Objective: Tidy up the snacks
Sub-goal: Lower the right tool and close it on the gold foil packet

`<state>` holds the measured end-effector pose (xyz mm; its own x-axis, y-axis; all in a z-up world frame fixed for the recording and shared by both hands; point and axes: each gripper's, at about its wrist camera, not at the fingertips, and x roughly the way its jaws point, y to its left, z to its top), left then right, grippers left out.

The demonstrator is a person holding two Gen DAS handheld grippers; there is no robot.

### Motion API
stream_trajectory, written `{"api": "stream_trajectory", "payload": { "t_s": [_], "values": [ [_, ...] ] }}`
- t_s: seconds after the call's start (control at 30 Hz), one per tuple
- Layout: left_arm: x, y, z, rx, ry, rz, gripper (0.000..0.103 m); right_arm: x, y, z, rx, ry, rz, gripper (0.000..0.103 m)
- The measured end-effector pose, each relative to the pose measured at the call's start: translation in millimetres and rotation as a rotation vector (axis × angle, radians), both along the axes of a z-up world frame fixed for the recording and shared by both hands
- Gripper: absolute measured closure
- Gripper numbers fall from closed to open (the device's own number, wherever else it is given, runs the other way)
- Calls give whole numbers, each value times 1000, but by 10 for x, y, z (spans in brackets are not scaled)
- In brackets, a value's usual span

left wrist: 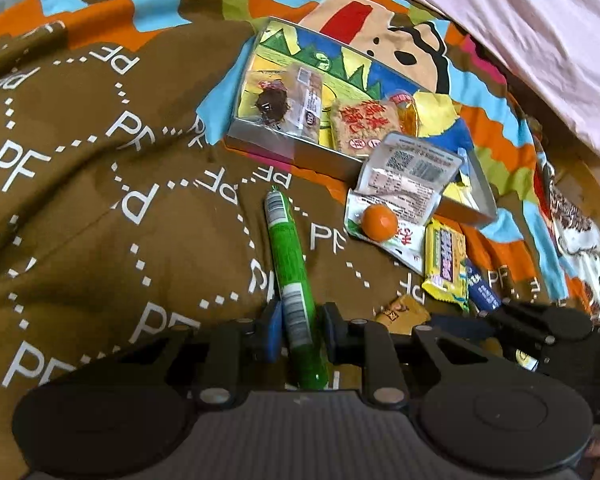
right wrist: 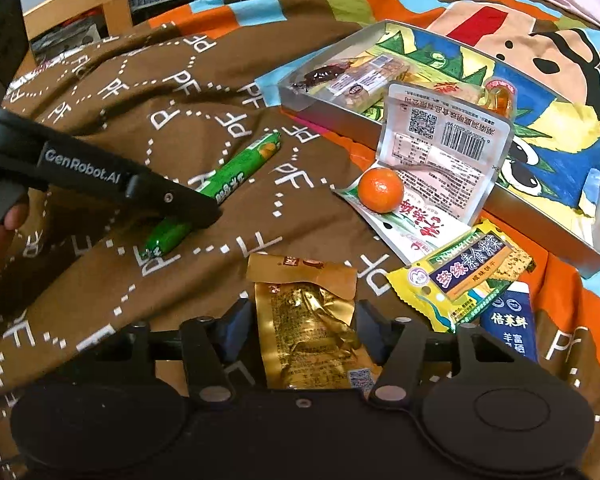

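A green sausage stick [left wrist: 290, 276] lies on the brown bedspread between the fingers of my left gripper [left wrist: 302, 330]; the jaws stand around it with small gaps on both sides. It also shows in the right wrist view [right wrist: 220, 184] under the left gripper. My right gripper [right wrist: 304, 330] is open around a gold foil packet [right wrist: 312, 320], apart from its edges. A silver box [left wrist: 296, 152] holds several snacks. A small orange [right wrist: 380, 190], a white packet [right wrist: 444, 148], a yellow packet [right wrist: 460, 272] and a blue packet [right wrist: 512, 324] lie beside the box.
The bedspread [left wrist: 80, 200] is wrinkled and soft. A wooden bed rail [right wrist: 112, 0] runs along the far edge. A pink sheet [left wrist: 520, 20] lies beyond the box. The right gripper shows at the right in the left wrist view [left wrist: 540, 320].
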<state>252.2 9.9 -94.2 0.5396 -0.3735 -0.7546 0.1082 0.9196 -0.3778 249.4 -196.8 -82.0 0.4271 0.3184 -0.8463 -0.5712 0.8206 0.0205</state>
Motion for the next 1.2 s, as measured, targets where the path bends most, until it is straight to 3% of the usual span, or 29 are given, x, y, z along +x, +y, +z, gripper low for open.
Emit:
{"api": "stream_trajectory", "payload": {
  "t_s": [0.13, 0.3, 0.4, 0.47, 0.53, 0.6, 0.67, 1.0, 1.2],
  "values": [
    [32, 17, -3, -10, 0, 3, 73, -16, -87, 62, 4, 6, -19, 23],
    [171, 0, -45, -23, -5, 12, 67, -12, -71, -32, -17, 36, -15, 22],
    [243, -41, -95, -12, 1, 0, 67, -24, -22, -67, -32, 22, -7, 29],
    [245, -54, -107, -4, 0, -9, 67, 2, -34, -70, -21, 25, -47, 40],
    [222, -67, -96, 6, -5, -17, 69, 29, -51, -62, -6, 33, -91, 42],
    [188, -93, -80, 33, -6, -24, 79, 5, -38, -55, -13, 21, -102, 45],
    [142, -100, -65, 40, -4, -36, 81, -44, -24, -38, -21, 8, -103, 50],
    [-148, -79, 39, -21, 29, -28, 82, -227, -50, 93, 8, -27, -141, 55],
    [-272, -30, 125, -87, -16, 11, 83, -399, -3, 247, 2, -154, -145, 55]
  ]
}}
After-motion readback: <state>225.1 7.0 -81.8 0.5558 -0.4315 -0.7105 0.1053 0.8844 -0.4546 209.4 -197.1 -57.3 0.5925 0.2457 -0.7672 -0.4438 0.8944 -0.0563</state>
